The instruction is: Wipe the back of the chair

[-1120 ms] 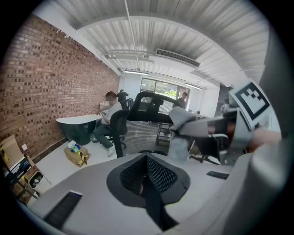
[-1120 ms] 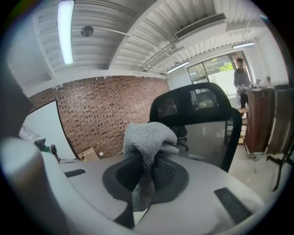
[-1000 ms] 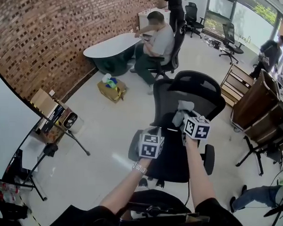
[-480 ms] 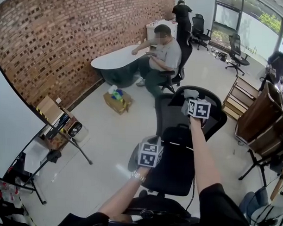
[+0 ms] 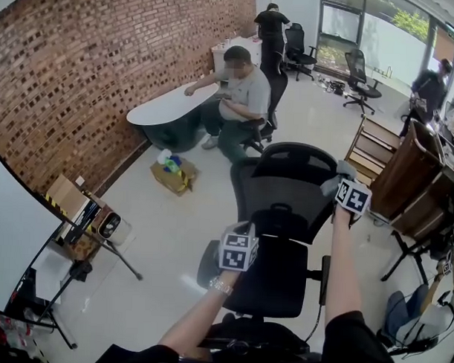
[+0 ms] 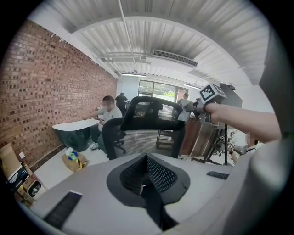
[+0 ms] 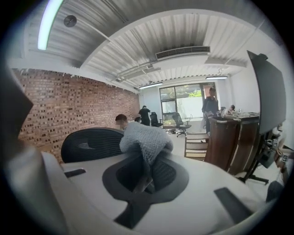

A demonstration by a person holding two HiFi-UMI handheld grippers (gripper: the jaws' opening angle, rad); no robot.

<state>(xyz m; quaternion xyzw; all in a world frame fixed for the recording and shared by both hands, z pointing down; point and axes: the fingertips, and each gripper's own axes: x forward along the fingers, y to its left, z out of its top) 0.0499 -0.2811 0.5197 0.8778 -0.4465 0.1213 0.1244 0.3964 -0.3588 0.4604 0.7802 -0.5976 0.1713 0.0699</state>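
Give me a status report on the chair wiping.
Right claw shut on cloth, upper right edge of chair back. Left claw shut, empty. Nothing blocking.

- chair back (image 5: 294,183) rises ahead, with its seat (image 5: 272,279) below
- right gripper (image 5: 344,190) and cloth (image 5: 332,185) at the back's right edge
- left gripper (image 5: 239,248) lower, just left of the seat
- box (image 5: 171,175) on the floor, behind and left
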